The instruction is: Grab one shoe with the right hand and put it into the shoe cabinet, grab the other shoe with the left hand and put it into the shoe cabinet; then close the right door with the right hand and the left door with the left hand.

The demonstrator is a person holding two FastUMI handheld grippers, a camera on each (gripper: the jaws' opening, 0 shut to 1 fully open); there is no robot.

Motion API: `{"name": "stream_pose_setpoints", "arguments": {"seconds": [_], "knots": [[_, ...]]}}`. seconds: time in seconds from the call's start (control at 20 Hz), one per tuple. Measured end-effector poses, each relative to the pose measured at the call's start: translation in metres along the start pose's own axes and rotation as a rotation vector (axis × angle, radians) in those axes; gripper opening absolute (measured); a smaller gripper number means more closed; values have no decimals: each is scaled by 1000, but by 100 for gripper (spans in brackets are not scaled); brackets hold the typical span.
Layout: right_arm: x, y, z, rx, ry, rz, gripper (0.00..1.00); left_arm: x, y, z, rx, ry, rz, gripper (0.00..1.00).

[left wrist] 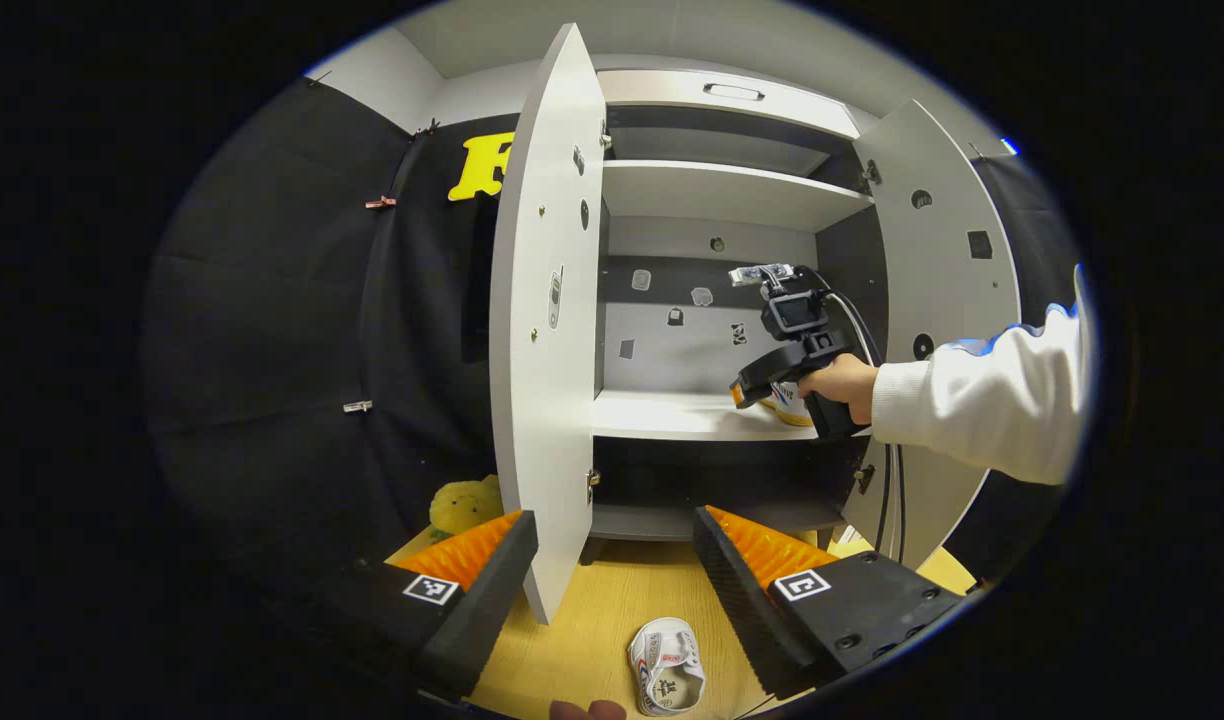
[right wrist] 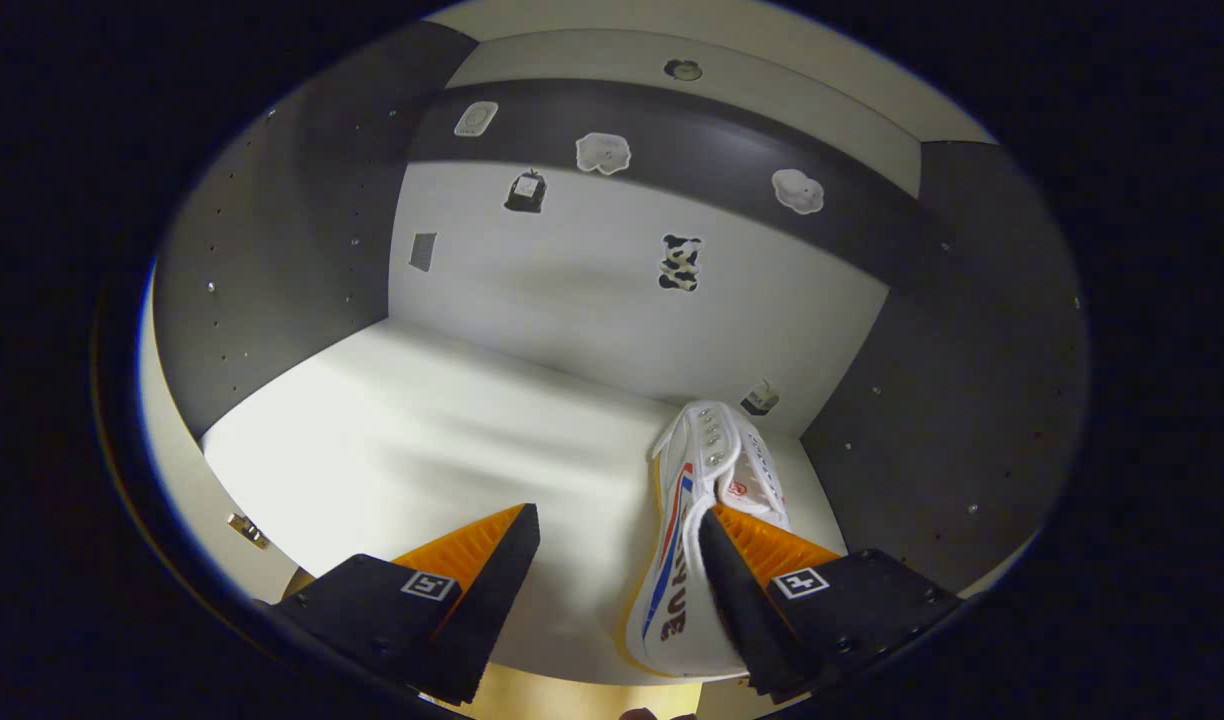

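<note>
A white shoe (left wrist: pixel 665 668) with red and blue marks lies on the wooden floor (left wrist: pixel 592 620) in front of the shoe cabinet (left wrist: pixel 722 190), just below my left gripper (left wrist: pixel 612 560), which is open and holds nothing. In the left gripper view, a hand (left wrist: pixel 840 385) holds my right gripper (left wrist: pixel 747 392) inside the cabinet over the middle shelf (left wrist: pixel 662 415). In the right gripper view, the other white shoe (right wrist: pixel 687 500) rests on that shelf (right wrist: pixel 422 450) near the right wall. My right gripper (right wrist: pixel 617 530) stands open, its right finger against the shoe's collar and its left finger well apart.
Both cabinet doors stand open: the left door (left wrist: pixel 542 330) edge-on just ahead of my left gripper, the right door (left wrist: pixel 947 300) behind a white sleeve (left wrist: pixel 982 400). A yellow plush toy (left wrist: pixel 467 503) sits on the floor left of the cabinet. Stickers dot the back panel (right wrist: pixel 592 280).
</note>
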State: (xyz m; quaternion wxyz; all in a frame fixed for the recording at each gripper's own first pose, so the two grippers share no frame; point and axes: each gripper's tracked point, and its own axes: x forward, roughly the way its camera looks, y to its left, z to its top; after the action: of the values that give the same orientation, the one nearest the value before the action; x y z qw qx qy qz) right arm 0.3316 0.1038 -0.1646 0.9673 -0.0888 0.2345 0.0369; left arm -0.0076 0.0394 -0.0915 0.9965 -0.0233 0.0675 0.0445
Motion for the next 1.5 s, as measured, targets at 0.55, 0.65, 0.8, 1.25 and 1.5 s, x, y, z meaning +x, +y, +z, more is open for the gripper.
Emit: {"name": "stream_pose_setpoints", "arguments": {"seconds": [0.55,0.65,0.8,1.25,1.5], "knots": [[-175,7,44,202,-347,96,98,-18,13,-29,21,14,-17,98],[-213,6,37,200,-385,104,98,-19,10,-53,17,39,-53,98],[-265,4,24,221,-420,128,98,-22,3,-101,21,113,-119,99],[-373,-31,-17,245,-462,103,98,-10,-36,-247,69,365,-250,99],[-404,-70,-12,251,-492,65,98,30,-36,-312,84,472,-232,95]]}}
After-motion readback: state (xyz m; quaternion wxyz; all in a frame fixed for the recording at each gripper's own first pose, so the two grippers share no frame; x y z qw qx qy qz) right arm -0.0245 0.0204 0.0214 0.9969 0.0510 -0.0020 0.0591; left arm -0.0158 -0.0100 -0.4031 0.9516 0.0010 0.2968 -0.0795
